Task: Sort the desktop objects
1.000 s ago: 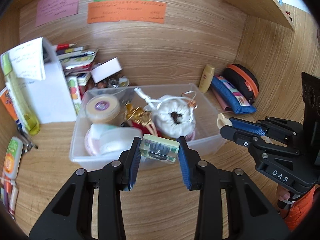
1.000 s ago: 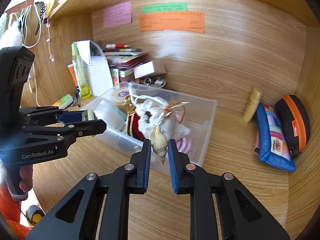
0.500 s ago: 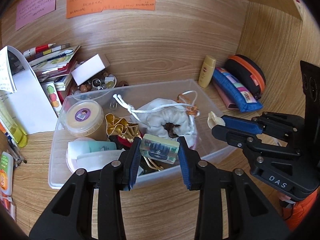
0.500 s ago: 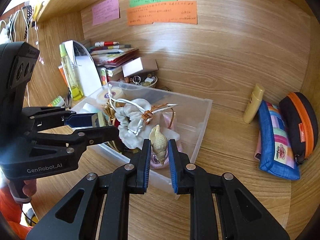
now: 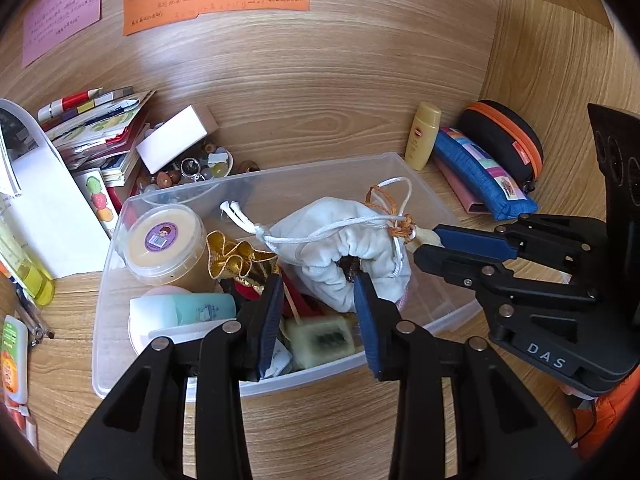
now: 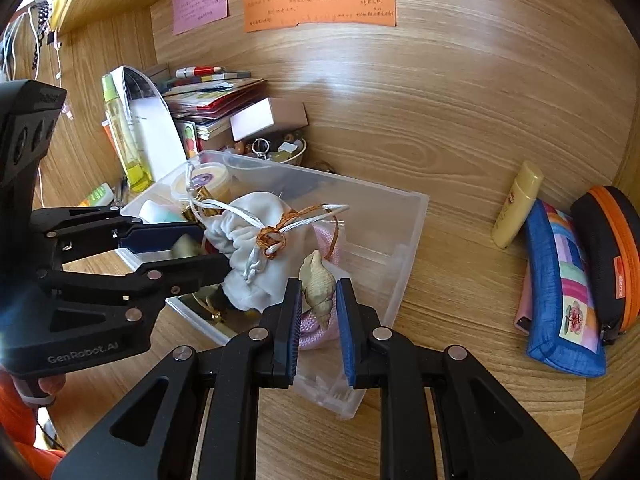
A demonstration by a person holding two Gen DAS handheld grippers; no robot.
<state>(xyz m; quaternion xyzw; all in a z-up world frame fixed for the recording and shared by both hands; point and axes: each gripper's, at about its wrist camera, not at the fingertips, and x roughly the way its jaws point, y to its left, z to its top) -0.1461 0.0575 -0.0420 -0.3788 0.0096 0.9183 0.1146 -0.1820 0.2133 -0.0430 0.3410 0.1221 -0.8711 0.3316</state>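
the right gripper point(image 6: 318, 314), low centre, is pinching a beige spiral seashell point(image 6: 318, 280) over the clear plastic bin point(image 6: 404, 236) for dropping; the left gripper point(image 5: 316, 316) is standing apart, its pale green block point(image 5: 320, 338) lying loose inside.

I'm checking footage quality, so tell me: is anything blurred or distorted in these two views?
Left wrist view: the block is smeared, while the bin and pouch look sharp; the corners go black. Right wrist view: the shell is crisp, the block a blur, the back wall grain bowed by the fisheye, the top left overexposed.
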